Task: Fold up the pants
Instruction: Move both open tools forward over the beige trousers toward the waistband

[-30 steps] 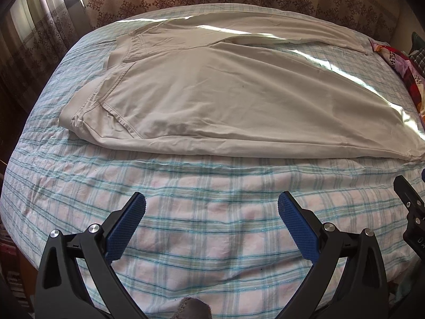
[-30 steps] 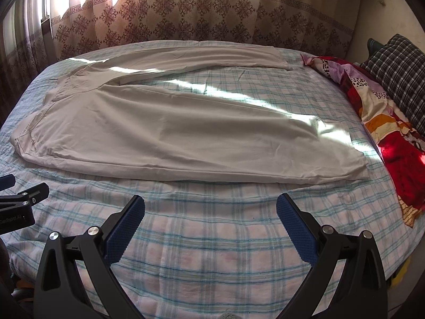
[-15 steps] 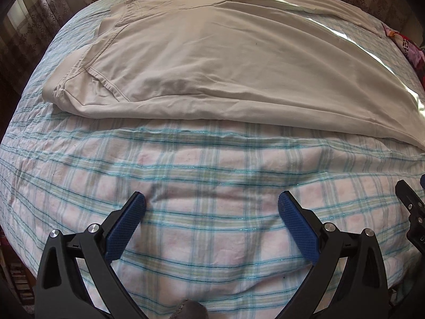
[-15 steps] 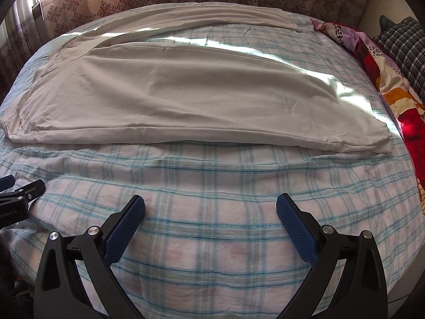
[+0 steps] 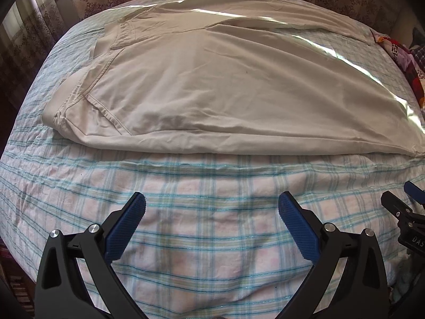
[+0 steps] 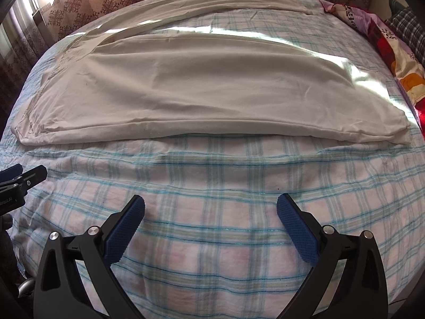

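A: What sits at the far left?

B: A patterned curtain (image 5: 32, 26), with light coming through at its upper corner. In front of it the bed (image 5: 212, 239) begins, covered by a plaid sheet of pale blue, green and pink.

A: And the pants?

B: The pants (image 5: 212, 85) lie flat on the bed, beige, spread across its far half. The waistband is at the left, with a pocket seam showing near the closest corner. The legs run off to the right. The near leg is broad and smooth; the far leg lies behind it, close to the curtain, with a wedge of sheet showing between them toward the right. Strips of sunlight cross the cloth.

A: The left gripper?

B: The left gripper (image 5: 212, 210) is released, its blue pads (image 5: 124, 228) spread wide over bare sheet, short of the pants' near edge and touching nothing.

A: The right one?

B: The right gripper (image 6: 211, 211) is likewise spread wide and empty, above the sheet nearer the leg ends. Each gripper shows at the edge of the other's view.

A: And farthest right?

B: A colourful blanket (image 6: 398, 53) lies just beyond the leg hems, with a checked pillow (image 6: 409, 26) behind it.
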The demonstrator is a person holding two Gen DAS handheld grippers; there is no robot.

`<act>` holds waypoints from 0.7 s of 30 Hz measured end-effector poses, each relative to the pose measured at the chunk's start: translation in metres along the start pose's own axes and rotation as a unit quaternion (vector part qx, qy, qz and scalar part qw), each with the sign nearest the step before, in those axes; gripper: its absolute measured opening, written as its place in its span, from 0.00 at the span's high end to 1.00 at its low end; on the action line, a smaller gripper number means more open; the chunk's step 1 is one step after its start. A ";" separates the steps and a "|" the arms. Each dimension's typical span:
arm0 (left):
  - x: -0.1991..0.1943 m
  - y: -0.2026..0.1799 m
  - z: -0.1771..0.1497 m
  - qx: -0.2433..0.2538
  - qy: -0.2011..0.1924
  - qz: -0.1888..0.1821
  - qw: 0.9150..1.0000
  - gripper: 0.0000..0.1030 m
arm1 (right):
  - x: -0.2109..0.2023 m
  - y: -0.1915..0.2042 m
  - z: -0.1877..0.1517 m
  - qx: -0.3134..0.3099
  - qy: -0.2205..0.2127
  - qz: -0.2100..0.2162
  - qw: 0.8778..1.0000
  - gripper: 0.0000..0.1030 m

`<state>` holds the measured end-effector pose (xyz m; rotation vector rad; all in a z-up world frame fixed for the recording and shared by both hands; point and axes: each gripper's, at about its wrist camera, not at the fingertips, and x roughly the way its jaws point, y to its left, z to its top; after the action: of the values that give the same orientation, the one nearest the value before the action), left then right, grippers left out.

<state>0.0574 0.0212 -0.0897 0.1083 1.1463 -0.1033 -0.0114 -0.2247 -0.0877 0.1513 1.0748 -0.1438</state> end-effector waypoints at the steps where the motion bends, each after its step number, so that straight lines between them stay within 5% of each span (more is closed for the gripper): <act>1: -0.002 0.000 0.006 0.001 -0.004 -0.002 1.000 0.02 | -0.003 -0.001 0.005 0.000 -0.009 -0.003 1.000 0.05; 13: 0.022 -0.012 0.050 0.007 -0.019 -0.007 1.000 0.02 | 0.014 0.005 0.048 -0.012 -0.048 -0.007 0.999 0.05; 19: 0.057 -0.018 0.038 0.018 0.026 0.005 0.999 0.02 | 0.045 0.008 0.040 -0.039 0.000 -0.030 0.999 0.05; 21: 0.056 -0.019 0.031 0.031 0.013 0.007 0.999 0.02 | 0.045 0.011 0.033 -0.057 0.008 -0.037 0.998 0.05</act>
<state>0.1061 -0.0029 -0.1288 0.1722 1.1684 -0.1251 0.0402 -0.2218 -0.1113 0.0099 1.1023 -0.1481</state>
